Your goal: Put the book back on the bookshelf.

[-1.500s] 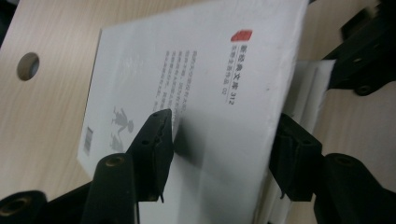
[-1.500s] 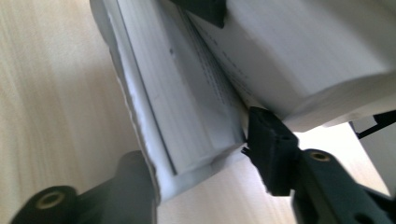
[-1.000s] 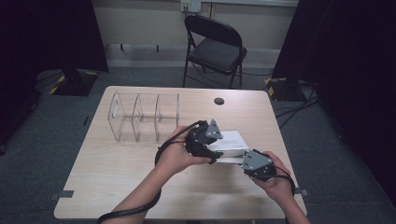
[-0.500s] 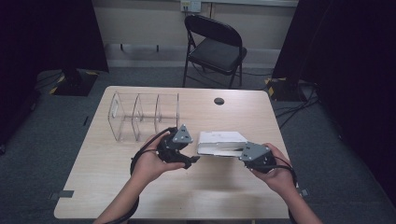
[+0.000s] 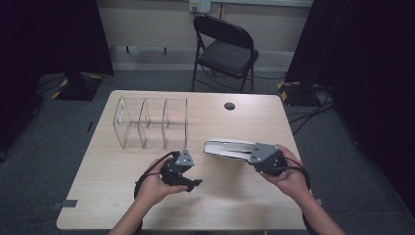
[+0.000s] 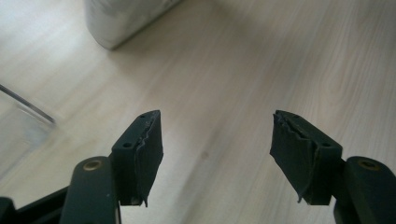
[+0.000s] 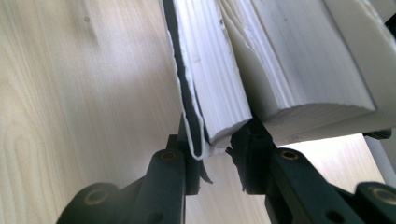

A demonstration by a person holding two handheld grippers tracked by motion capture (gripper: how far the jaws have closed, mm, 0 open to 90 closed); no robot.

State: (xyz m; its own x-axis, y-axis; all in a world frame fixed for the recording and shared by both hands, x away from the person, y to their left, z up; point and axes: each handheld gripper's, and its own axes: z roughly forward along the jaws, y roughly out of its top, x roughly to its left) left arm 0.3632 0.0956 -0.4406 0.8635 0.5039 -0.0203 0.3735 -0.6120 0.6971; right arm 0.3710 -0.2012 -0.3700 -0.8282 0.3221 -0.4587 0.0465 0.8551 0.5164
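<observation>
The right gripper (image 5: 247,155) pinched a book (image 5: 226,147) by some pages and the cover, holding it over the worktop (image 5: 107,191). The left gripper (image 6: 215,149), fingers (image 6: 147,149) apart and empty, hovered near the clear organizer (image 5: 151,122). The book's far end was cut off in the right gripper view.

The left gripper (image 5: 188,182) now sits low over the bare table (image 5: 244,205), away from the white book (image 5: 227,147) it was beside a second ago, jaws apart and empty. The right gripper (image 5: 252,157), whose jaws have just been closing, pinches the book's corner, lifted slightly and shifted right.
</observation>
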